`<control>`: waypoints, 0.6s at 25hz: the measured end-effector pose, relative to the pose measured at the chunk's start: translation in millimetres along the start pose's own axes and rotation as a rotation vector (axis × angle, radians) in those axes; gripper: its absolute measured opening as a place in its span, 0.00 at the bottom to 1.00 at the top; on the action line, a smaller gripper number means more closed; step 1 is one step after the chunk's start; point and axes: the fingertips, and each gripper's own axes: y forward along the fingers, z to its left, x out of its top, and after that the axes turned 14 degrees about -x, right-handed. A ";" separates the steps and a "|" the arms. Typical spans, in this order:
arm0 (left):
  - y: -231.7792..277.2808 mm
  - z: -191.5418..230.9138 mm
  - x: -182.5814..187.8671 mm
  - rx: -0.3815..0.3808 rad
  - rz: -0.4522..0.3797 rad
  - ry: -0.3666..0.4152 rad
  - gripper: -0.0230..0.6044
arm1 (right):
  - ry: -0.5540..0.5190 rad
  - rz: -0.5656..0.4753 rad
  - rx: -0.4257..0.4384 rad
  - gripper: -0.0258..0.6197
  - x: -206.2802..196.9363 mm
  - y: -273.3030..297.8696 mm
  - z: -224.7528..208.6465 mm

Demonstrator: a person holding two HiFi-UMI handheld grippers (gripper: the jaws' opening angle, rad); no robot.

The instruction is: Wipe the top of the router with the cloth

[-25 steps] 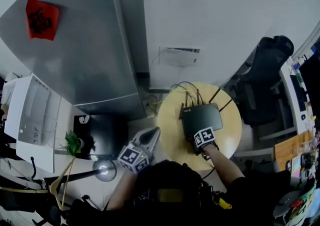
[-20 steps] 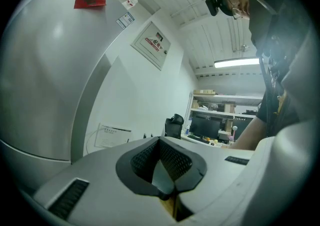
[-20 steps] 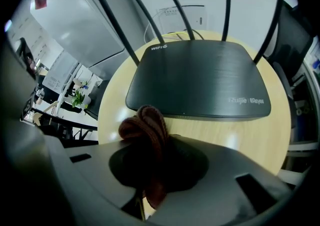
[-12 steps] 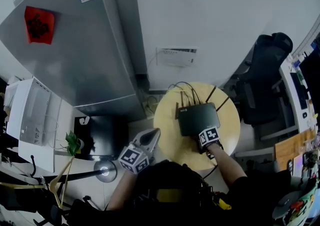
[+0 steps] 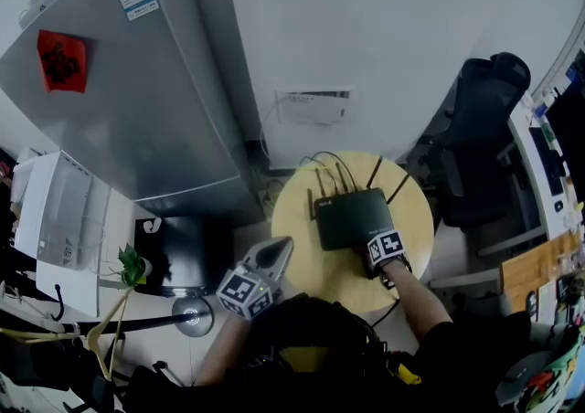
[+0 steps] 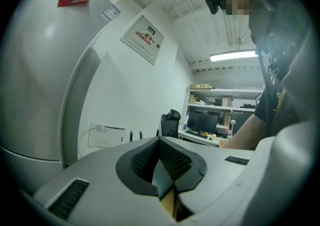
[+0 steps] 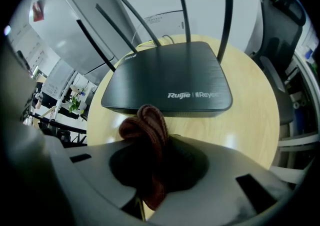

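A black router (image 5: 352,218) with several upright antennas lies on a round wooden table (image 5: 302,256); it fills the middle of the right gripper view (image 7: 172,82). My right gripper (image 5: 373,256) sits at the router's near edge, shut on a bunched brown-red cloth (image 7: 147,130) that sticks out just short of the router's front edge, over the tabletop. My left gripper (image 5: 274,256) hovers off the table's left side, away from the router, jaws shut with nothing between them (image 6: 165,170).
A grey fridge (image 5: 137,100) stands at the left, a white wall panel (image 5: 311,108) behind the table, a black office chair (image 5: 480,137) at the right. Cables (image 5: 315,164) run off the table's back edge. A black box (image 5: 183,251) sits on the floor at the left.
The right gripper with the cloth has slid back along the router's top to its near edge. The left gripper has stayed put.
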 end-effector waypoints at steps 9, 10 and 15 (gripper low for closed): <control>39.1 -17.4 -3.1 -0.016 -0.013 0.015 0.04 | 0.003 -0.006 0.024 0.14 -1.3 1.9 -23.9; 44.6 -20.1 -3.8 -0.023 -0.010 0.009 0.04 | 0.005 -0.007 0.025 0.14 -1.3 2.1 -27.8; 68.3 -26.4 -14.7 -0.044 0.014 0.007 0.04 | 0.008 -0.003 0.028 0.14 -1.6 3.7 -48.1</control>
